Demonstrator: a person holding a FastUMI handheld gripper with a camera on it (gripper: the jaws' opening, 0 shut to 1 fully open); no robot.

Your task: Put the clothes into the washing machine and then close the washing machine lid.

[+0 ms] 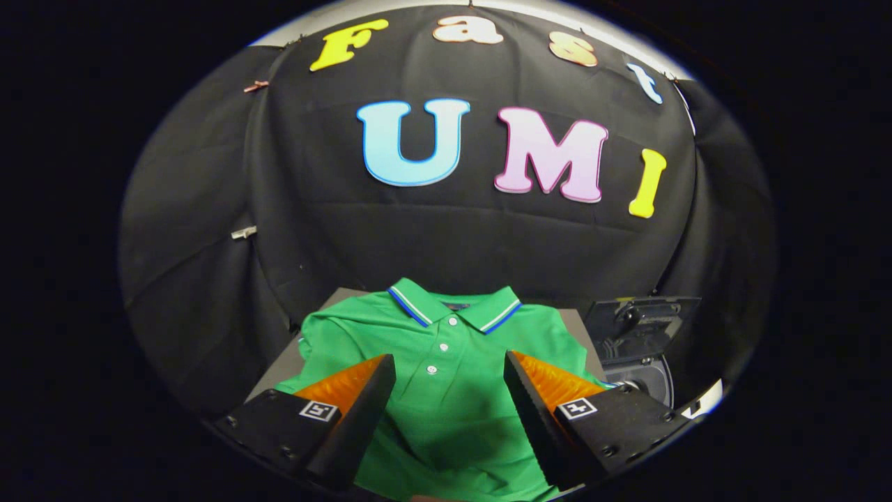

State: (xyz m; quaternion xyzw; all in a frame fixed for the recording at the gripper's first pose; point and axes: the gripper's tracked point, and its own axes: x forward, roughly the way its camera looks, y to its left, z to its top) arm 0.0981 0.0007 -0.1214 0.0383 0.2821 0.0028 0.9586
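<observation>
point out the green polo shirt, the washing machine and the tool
green polo shirt (446,390), gripper view, on its chest by the buttons
washing machine (644,348), gripper view, on its dark body, lid raised
tool (449,366), gripper view, open, midway between its fingertips, over the shirt

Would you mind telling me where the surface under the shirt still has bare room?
The green polo shirt covers most of the grey table. Bare strips remain beside its left sleeve and by its right shoulder, next to the washing machine. The open gripper hangs over the shirt's middle, fingers apart, so it is crowded there.
</observation>
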